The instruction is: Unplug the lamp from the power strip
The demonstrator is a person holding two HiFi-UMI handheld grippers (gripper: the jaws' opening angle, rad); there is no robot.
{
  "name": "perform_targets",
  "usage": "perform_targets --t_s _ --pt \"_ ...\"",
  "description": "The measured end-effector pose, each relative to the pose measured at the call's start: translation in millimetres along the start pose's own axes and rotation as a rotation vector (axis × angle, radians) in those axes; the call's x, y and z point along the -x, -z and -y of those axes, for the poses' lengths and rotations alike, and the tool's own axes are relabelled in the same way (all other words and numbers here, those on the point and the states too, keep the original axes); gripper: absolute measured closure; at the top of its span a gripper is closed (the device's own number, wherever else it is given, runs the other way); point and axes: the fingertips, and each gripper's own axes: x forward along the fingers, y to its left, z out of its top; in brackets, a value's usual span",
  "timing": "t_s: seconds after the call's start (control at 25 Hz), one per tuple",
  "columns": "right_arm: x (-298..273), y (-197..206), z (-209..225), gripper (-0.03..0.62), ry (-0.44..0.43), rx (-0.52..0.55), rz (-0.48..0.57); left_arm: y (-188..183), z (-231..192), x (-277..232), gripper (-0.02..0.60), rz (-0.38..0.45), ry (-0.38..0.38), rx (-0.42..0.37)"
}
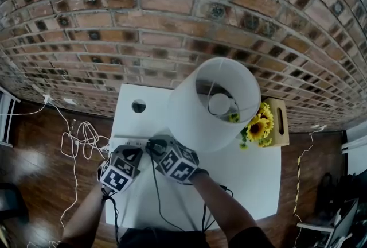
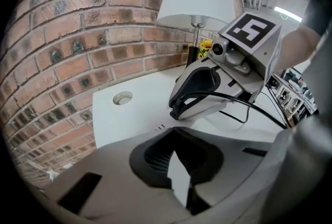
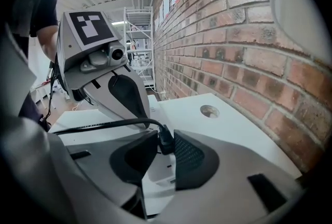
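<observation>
Although the black plug [image 3: 166, 142] looks seated in the white strip [image 3: 155, 189], which lies toward the left edge of the table [image 1: 252, 178], the right gripper [image 3: 165, 138] has it pinched: the plug fills the gap between the two jaws, pads against its sides. The left gripper [image 2: 176, 158] appears clamped on the strip, with a white slab showing between its narrowed jaws, though that view is tight and the contact is hard to confirm. The step in hand, as I judge it, is the grasp before the pull. The next move likely calls for a straight pull away from the strip's face, firm enough to free the prongs, while the left gripper holds the strip down so it does not lift with the plug. The cord [image 3: 104, 125] runs from the plug back past the left gripper. Only the right gripper view shows the plug between the jaws; in the head view the grippers themselves cover that spot. The head view alone gives the layout: the lamp [image 1: 215, 103] with its white shade just behind the grippers, yellow flowers [image 1: 258, 123] beside it, a round hole [image 1: 139, 106] in the tabletop, and the brick wall [image 1: 172, 11] behind. The left gripper view shows the right gripper from the side, tilted down at the strip.
</observation>
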Motion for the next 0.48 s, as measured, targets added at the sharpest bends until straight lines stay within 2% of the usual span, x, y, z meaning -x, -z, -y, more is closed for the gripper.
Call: perform_targets --t_s 0.2,0.36,0.48 --pt "-0.9 -0.4 1.6 0.516 0.009 -0.051 0.007 -3.9 -1.0 1.3 0.566 0.022 0.015 0.034" --pt "0.1 -0.5 2.1 0.516 0.015 -0.096 0.012 0.0 -0.6 -0.5 0.566 -0.01 -0.006 0.002" --pt "0.4 -0.6 4.6 0.516 0.026 -0.089 -0.017 -0.7 0.1 -1.5 0.565 -0.019 -0.008 0.0"
